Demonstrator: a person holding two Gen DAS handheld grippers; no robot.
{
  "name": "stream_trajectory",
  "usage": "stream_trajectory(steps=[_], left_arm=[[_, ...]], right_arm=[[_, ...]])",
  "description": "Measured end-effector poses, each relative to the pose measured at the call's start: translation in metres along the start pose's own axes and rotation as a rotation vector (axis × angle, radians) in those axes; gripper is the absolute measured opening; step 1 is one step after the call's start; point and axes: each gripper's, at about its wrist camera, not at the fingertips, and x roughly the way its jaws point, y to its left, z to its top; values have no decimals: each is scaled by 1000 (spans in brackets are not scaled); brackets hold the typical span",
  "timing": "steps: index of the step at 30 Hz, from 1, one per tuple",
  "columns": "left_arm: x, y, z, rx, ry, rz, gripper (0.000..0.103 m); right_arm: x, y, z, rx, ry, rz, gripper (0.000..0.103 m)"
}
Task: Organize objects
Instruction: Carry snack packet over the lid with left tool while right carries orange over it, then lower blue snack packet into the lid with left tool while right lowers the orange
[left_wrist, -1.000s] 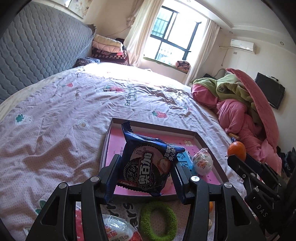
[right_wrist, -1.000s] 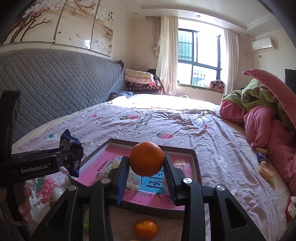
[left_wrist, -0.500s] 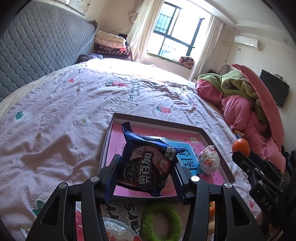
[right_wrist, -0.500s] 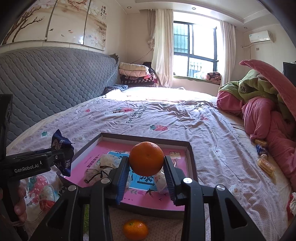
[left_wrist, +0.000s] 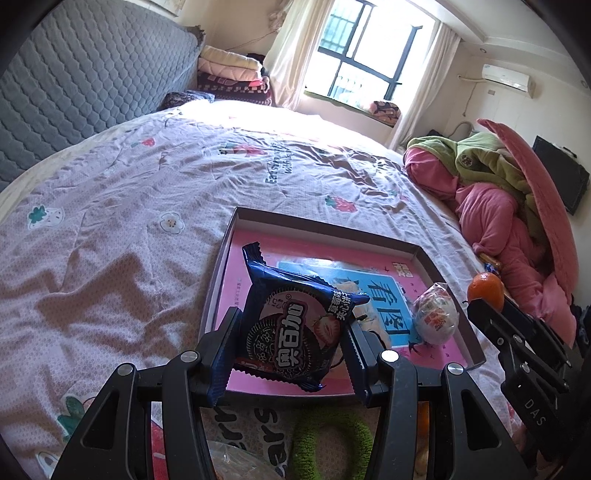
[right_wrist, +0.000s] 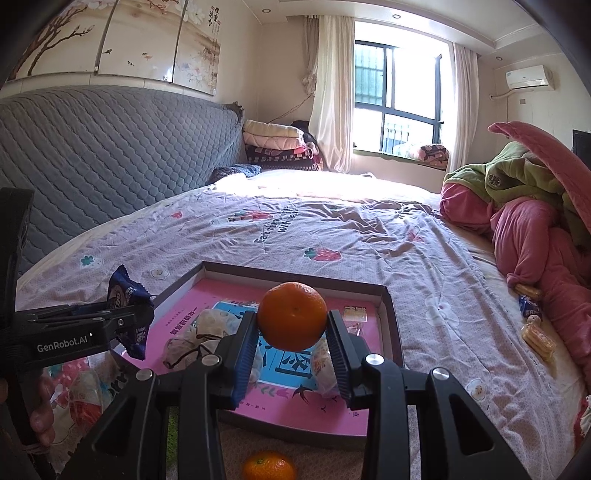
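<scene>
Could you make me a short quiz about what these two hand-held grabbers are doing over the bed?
1. What does the left gripper clamp?
2. True or false: the orange in the right gripper rests on the tray.
3. Where is the second orange: A in the tray, B on the bedspread before the tray?

Key: 1. The blue cookie packet. 2. False: it is held above the tray. 3. B.
</scene>
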Motion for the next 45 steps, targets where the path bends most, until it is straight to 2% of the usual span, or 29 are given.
stream_trajectory(steps=[10,21,45], left_arm=[[14,0,-5,-13,62,20,54],[25,2,-10,-21,117,31,53],[40,-3,-15,8,152,58,53]], right_arm=[[8,6,-11,-1,53,46,38],[20,11,-21,-19,115,58,38],[42,15,-34,-20,203,61,38]])
